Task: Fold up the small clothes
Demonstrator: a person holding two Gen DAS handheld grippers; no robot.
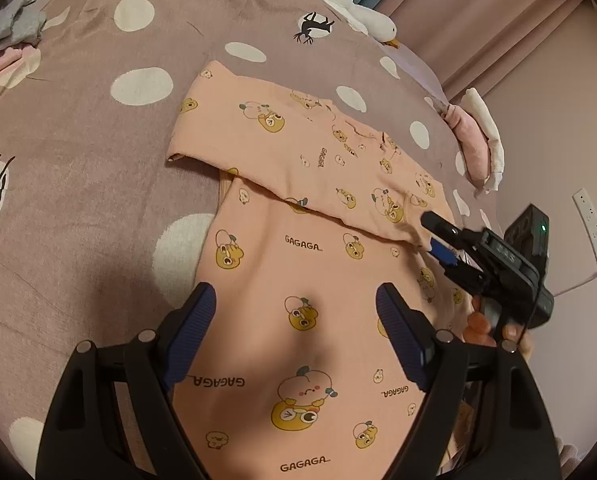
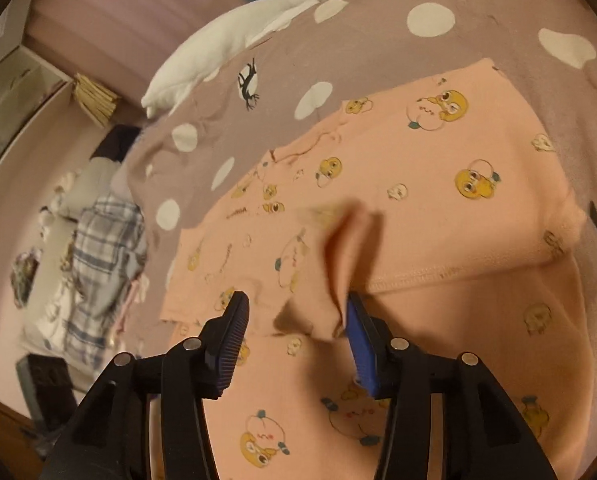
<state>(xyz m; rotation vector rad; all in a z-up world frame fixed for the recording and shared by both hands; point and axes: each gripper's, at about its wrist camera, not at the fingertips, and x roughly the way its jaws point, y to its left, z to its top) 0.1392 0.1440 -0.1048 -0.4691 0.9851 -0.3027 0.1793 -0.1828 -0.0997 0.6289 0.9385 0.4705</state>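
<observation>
Lying on a mauve polka-dot bed cover (image 1: 98, 168): peach cartoon-print cotton top (image 1: 298, 280), sleeve folded across, further folds seemingly remaining. Left gripper (image 1: 296, 312) hovering with fingers released; right gripper (image 2: 294, 312) fingers parted at the sleeve cuff.

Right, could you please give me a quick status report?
Left gripper open above the pink shirt. Right gripper open at the folded sleeve. Nothing in the way.

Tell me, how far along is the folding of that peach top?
One fold is done: a sleeve lies across the peach top. The right gripper, open, sits at that fold's edge; the left gripper hovers open. Remaining folds are left.
</observation>
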